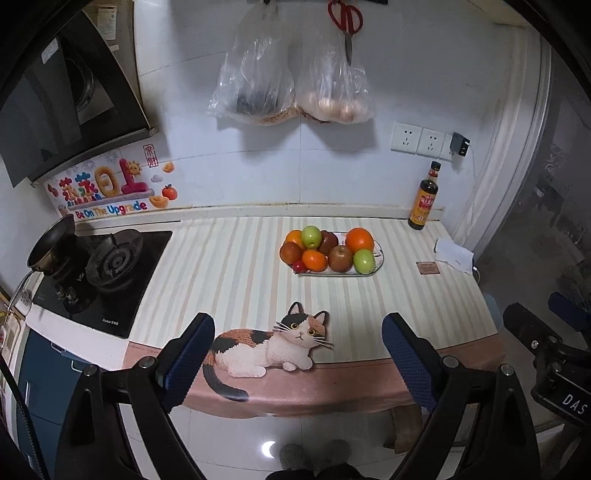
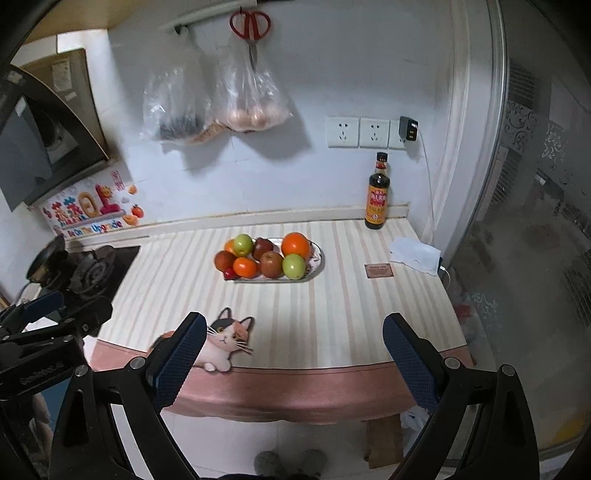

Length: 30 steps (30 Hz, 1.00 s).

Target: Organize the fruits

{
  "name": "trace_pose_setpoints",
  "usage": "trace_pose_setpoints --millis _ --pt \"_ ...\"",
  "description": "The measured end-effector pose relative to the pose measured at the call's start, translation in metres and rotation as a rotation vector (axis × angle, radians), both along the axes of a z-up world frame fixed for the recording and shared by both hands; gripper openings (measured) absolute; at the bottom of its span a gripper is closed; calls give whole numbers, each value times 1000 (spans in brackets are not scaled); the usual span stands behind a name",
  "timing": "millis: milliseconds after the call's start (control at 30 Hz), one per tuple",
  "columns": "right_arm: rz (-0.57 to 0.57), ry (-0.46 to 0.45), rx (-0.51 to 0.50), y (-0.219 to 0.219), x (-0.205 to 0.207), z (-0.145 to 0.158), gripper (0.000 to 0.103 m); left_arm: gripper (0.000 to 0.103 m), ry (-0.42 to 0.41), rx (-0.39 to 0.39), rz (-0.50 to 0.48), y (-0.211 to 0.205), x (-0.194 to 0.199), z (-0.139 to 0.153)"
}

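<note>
A white oval plate [image 1: 378,258] [image 2: 318,258] stands on the striped counter, piled with fruit: oranges [image 1: 359,239] [image 2: 295,245], green apples [image 1: 364,261] [image 2: 294,266], red apples [image 1: 340,258] [image 2: 271,264] and a small red fruit [image 1: 298,266] [image 2: 229,273]. My left gripper [image 1: 298,334] is open and empty, held back over the counter's front edge, well short of the plate. My right gripper [image 2: 294,332] is also open and empty, at the front edge, with the plate ahead and slightly left.
A cat-shaped mat [image 1: 269,347] [image 2: 225,341] lies at the front edge. A gas stove [image 1: 107,266] with a pan [image 1: 51,243] is on the left. A sauce bottle [image 2: 377,195], white paper [image 2: 415,254] and a small brown card [image 2: 379,270] sit at the right. Bags [image 1: 291,85] and scissors [image 1: 346,22] hang on the wall.
</note>
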State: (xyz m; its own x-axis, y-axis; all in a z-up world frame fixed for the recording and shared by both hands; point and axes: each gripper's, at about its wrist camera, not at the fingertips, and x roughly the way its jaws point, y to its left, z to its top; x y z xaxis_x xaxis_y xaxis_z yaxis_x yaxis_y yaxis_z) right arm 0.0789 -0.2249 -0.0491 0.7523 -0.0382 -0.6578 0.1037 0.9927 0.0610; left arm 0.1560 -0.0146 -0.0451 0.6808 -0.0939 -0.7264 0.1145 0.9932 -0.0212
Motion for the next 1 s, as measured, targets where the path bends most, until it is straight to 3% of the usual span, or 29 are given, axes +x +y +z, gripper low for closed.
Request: trace_pose_setpoints --millis 233,300,400,1000 --pt "34 -5 23 1 -9 8 99 93 -6 -13 8 -4 -13 4" --pt "41 -8 25 0 -8 8 103 93 -6 -14 13 -5 -11 3" --pt "45 -12 2 -3 -1 6 103 103 9 -20 13 -6 -1 0" --pt "25 48 -29 -16 125 -20 103 103 37 60 93 -14 93 -26"
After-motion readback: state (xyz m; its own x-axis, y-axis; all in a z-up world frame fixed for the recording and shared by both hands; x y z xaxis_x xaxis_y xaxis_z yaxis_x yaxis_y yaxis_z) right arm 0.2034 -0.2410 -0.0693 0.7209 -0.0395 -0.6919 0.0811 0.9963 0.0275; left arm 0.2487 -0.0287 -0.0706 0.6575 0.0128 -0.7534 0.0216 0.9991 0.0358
